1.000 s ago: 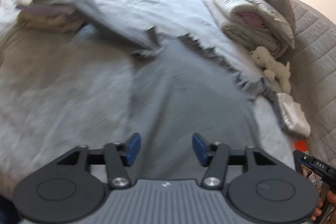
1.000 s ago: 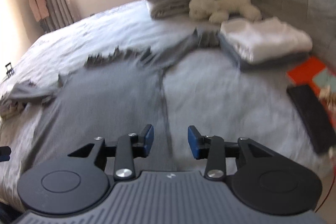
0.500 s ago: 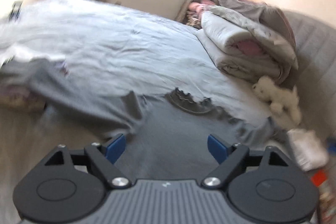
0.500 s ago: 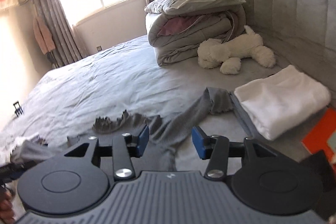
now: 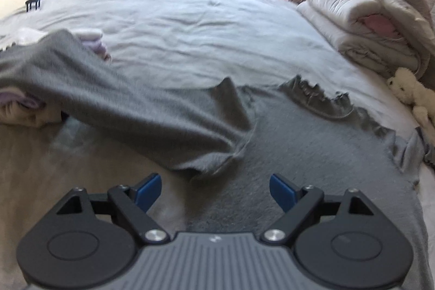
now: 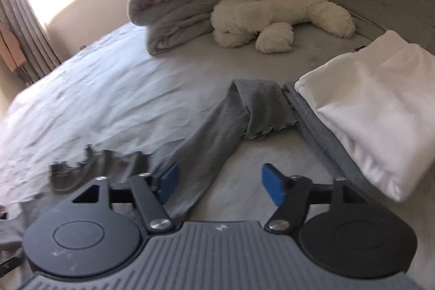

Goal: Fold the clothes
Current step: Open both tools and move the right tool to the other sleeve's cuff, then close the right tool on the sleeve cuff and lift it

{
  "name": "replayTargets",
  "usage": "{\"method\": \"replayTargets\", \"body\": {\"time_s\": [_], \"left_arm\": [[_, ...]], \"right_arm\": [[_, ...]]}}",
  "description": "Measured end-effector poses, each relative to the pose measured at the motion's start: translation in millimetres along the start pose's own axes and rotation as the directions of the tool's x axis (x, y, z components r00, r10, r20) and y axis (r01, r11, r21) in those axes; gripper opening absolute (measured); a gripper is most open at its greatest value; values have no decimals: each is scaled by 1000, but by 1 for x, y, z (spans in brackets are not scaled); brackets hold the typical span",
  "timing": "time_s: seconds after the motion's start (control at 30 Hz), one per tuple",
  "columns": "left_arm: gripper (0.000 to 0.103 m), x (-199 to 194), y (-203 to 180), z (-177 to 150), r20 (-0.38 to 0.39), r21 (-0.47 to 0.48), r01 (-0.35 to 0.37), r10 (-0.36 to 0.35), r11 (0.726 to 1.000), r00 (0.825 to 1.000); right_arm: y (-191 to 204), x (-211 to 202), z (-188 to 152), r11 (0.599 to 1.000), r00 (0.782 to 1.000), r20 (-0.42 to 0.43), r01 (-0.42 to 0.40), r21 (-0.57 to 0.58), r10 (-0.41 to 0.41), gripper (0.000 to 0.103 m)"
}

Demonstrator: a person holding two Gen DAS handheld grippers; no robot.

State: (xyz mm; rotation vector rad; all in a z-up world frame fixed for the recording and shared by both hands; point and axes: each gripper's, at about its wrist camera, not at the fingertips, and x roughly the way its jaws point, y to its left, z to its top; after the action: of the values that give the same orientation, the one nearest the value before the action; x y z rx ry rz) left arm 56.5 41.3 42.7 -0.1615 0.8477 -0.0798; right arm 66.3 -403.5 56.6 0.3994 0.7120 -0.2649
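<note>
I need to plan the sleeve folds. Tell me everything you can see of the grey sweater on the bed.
The grey sweater is a soft knit with a frilled, scalloped neckline. It lies spread flat on the pale bedsheet. One sleeve stretches out over a heap of pale clothes; the other sleeve runs toward a folded white garment, its cuff doubled back. Neither open gripper grips it.

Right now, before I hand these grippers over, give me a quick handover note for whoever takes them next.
Left gripper: open, nothing held, jaws have just been opening, over the grey top.
Right gripper: open, empty, jaws just opening, one sleeve running between them.
The top lies spread on the bed, other sleeve out to the side.
Folded white garment sits by the headboard.
Left to do: fold both sleeves in, then the body.
</note>
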Motion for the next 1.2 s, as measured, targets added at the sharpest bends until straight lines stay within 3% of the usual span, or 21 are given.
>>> {"method": "replayTargets", "body": {"time_s": [0.37,0.4,0.47,0.57,0.77,0.93,1.03,1.1,1.13,1.17,1.2], "left_arm": [[91,16,-6,-3,-18,41,-36,37,999,999],[91,17,-6,-3,-17,48,-36,37,998,999],[92,17,-6,-3,-18,55,-35,36,998,999],[92,18,-6,-3,-22,56,-32,33,998,999],[92,16,-2,-1,-31,40,-19,20,999,999],[92,16,-3,-2,-32,49,-23,24,999,999],[92,16,-5,-4,-32,62,-29,31,998,999],[92,16,-5,-4,-33,66,-31,33,997,999],[92,16,-5,-4,-33,65,-31,33,997,999],[92,16,-5,-4,-34,64,-31,33,997,999],[92,16,-5,-4,-35,62,-29,32,998,999]], "right_arm": [[1,55,-11,1000,1000,23,-3,24,2,72],[2,56,-11,1000,999,28,-17,20,17,67],[6,56,-11,1000,999,25,-28,8,28,32],[8,54,-11,1000,999,36,-3,13,3,8],[7,39,-9,997,994,93,60,39,-63,2],[4,37,-7,998,996,77,47,49,-51,3],[1,43,-8,998,1000,26,15,63,-16,17],[1,46,-9,998,1000,3,9,66,-9,37],[1,47,-9,998,1000,-4,7,68,-7,59],[1,46,-9,997,1000,10,9,75,-10,68],[0,45,-9,997,1000,23,11,81,-13,68]]}}
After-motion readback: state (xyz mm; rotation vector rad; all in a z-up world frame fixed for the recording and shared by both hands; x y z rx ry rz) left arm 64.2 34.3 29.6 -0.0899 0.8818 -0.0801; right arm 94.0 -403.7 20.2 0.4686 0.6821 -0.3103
